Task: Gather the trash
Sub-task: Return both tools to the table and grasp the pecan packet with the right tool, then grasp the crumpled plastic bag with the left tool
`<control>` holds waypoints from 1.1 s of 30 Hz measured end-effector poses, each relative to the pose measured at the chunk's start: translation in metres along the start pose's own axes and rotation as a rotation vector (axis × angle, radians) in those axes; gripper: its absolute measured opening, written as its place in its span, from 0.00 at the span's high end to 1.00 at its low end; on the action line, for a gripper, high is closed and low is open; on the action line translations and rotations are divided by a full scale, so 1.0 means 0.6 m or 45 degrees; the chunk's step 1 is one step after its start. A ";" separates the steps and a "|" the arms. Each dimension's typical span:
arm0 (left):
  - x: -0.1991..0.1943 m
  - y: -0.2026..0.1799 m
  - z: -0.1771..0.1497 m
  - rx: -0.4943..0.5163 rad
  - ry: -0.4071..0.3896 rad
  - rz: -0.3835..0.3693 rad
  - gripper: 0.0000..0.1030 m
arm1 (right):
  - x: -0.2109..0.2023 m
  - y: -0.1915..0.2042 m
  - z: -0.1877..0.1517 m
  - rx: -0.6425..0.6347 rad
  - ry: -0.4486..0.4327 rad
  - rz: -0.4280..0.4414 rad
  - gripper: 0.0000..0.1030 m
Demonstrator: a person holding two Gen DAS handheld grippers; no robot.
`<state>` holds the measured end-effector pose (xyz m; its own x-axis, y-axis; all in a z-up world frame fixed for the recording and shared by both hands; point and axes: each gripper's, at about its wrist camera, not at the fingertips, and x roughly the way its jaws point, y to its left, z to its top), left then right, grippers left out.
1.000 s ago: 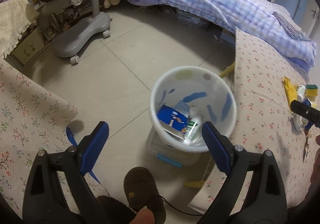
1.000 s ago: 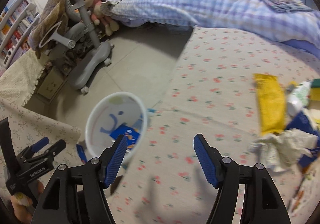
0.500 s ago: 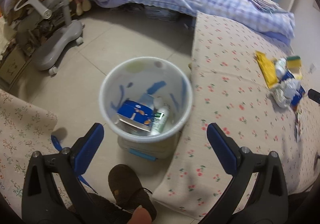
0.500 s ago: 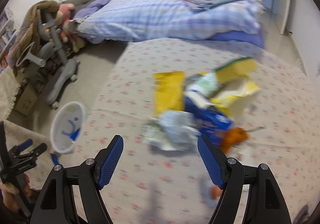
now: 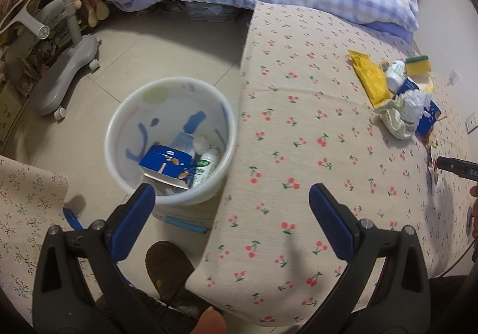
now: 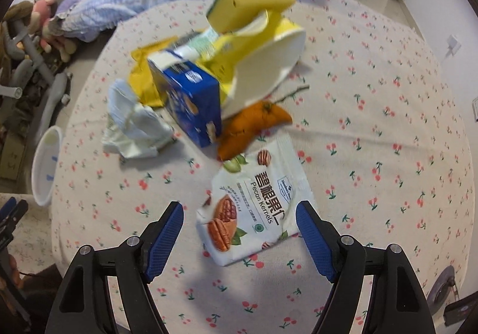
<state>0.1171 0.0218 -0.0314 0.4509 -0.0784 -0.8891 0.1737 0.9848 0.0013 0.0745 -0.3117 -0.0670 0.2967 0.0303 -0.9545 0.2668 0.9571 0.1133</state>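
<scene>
left wrist view: left gripper point(image 5: 230, 202) spread wide and empty, held above the seam between a white bin point(image 5: 171, 140) on the tiled floor and the edge of a cherry-print table point(image 5: 298, 155). inside the bin, a blue carton point(image 5: 165, 162), a green-and-white tube point(image 5: 206, 167) and some paler packaging, resting at the bottom, well below the rim. bin standing just beside the table edge, whether touching it not clear. far across the cloth, a heap of trash: yellow wrapper point(image 5: 369, 78), crumpled white paper point(image 5: 401, 113), small white bottle point(image 5: 394, 74), yellow sponge with green back point(image 5: 418, 64). right wrist view: right gripper point(image 6: 239, 229) likewise agape, gripping nothing, hovering low over a pecan kernels pouch point(image 6: 254, 208) lying flat between the fingertips' line and the heap. behind the pouch, orange peel point(image 6: 251, 125), a blue box point(image 6: 191, 101) upright, crumpled white paper point(image 6: 134, 125), a yellow-and-white bag point(image 6: 263, 59) with the sponge point(image 6: 251, 2) perched on top, blurred. bin rim point(image 6: 44, 161) glimpsed off the table's left edge. step in hand, by all appearances: reaching for the next piece of trash, the pouch nearest. next move likely calling for a descent to the cloth and a pinch along the pouch's thin edge, flat film being liable to slip or drag the cloth, then a carry left to the bin.
</scene>
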 end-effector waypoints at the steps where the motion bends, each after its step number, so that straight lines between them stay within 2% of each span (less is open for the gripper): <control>1: 0.001 -0.004 0.001 0.004 0.003 -0.002 0.01 | 0.006 0.001 0.001 -0.005 0.010 -0.011 0.23; 7: 0.002 -0.025 0.003 0.017 0.010 -0.016 0.01 | 0.050 0.004 0.006 -0.037 0.072 -0.076 0.22; 11: 0.004 -0.040 0.005 0.034 0.018 -0.024 0.01 | 0.053 0.011 0.008 -0.071 0.060 -0.104 0.22; 13: 0.006 -0.049 0.005 0.046 0.026 -0.034 0.01 | 0.050 0.011 0.006 -0.072 0.058 -0.088 0.24; 17: 0.011 -0.078 0.007 0.088 0.035 -0.053 0.01 | 0.037 0.001 -0.001 -0.064 0.043 -0.040 0.35; 20: 0.013 -0.112 0.011 0.135 0.029 -0.070 0.01 | 0.021 -0.013 -0.005 -0.032 0.041 0.015 0.41; 27: 0.027 -0.209 0.025 0.233 0.021 -0.151 0.01 | -0.023 -0.058 -0.010 0.019 -0.023 0.046 0.42; 33: 0.046 -0.278 0.041 0.257 -0.015 -0.239 0.01 | -0.045 -0.107 -0.014 0.091 -0.072 0.041 0.42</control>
<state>0.1218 -0.1486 -0.0448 0.4043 -0.2596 -0.8770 0.4255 0.9022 -0.0709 0.0417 -0.3715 -0.0507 0.3568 0.0426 -0.9332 0.3202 0.9329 0.1650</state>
